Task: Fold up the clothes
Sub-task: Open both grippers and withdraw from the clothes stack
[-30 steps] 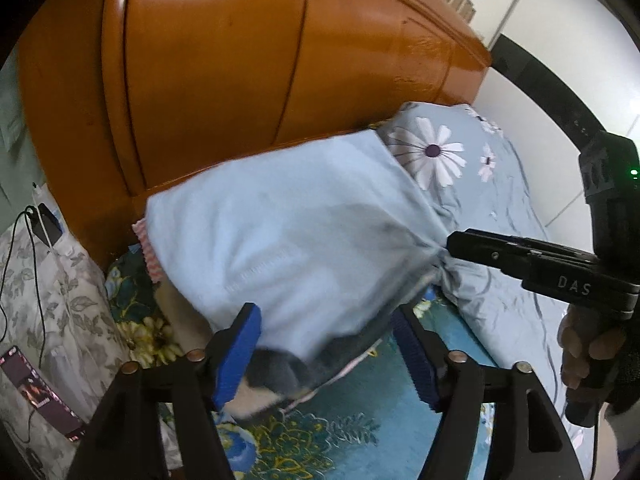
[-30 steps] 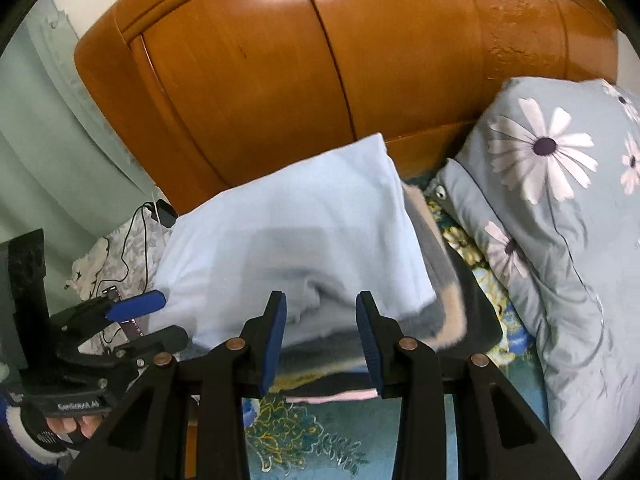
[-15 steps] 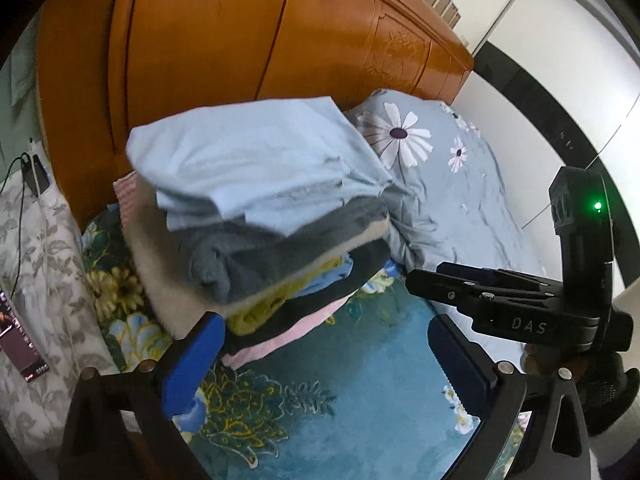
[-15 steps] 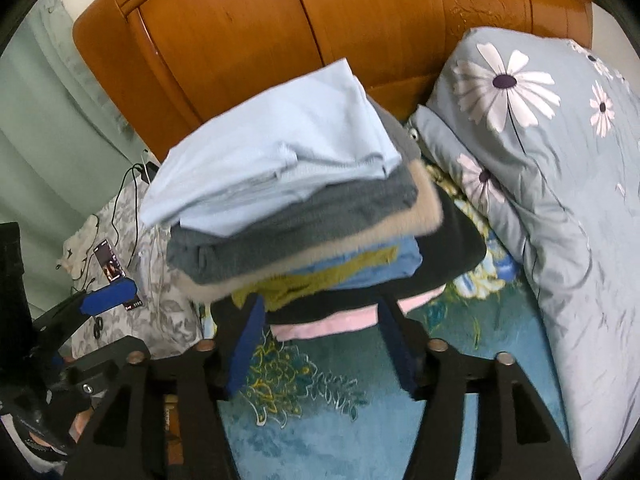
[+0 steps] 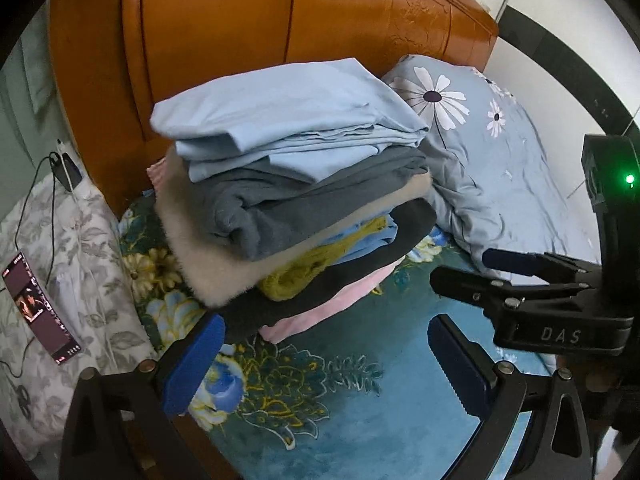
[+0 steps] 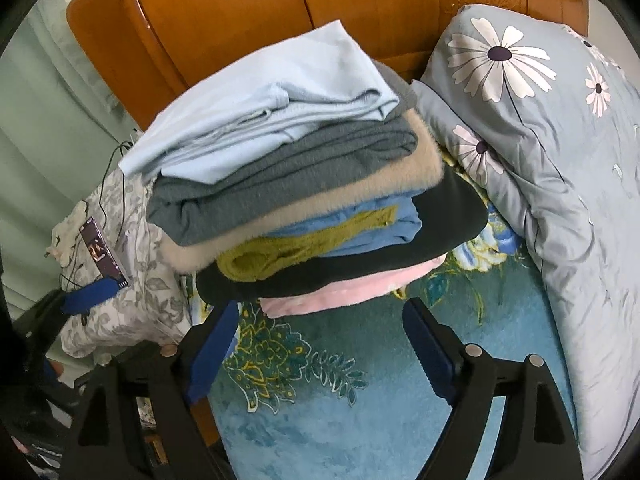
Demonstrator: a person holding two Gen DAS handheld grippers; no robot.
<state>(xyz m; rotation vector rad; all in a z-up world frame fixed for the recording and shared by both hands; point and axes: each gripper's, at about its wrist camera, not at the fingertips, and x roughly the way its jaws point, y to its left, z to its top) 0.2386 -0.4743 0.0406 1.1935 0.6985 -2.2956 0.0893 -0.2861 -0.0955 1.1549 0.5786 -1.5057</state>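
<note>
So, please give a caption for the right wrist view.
Open right gripper before a stack of folded clothes on the bed.

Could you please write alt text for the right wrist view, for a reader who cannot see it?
A stack of folded clothes, a light blue garment on top, sits on a teal floral bedspread before a wooden headboard. The right gripper, jaws opening and empty, hangs in front; a daisy-print quilt lies to the right.

dim indoor light, fisheye-warped edges
</note>
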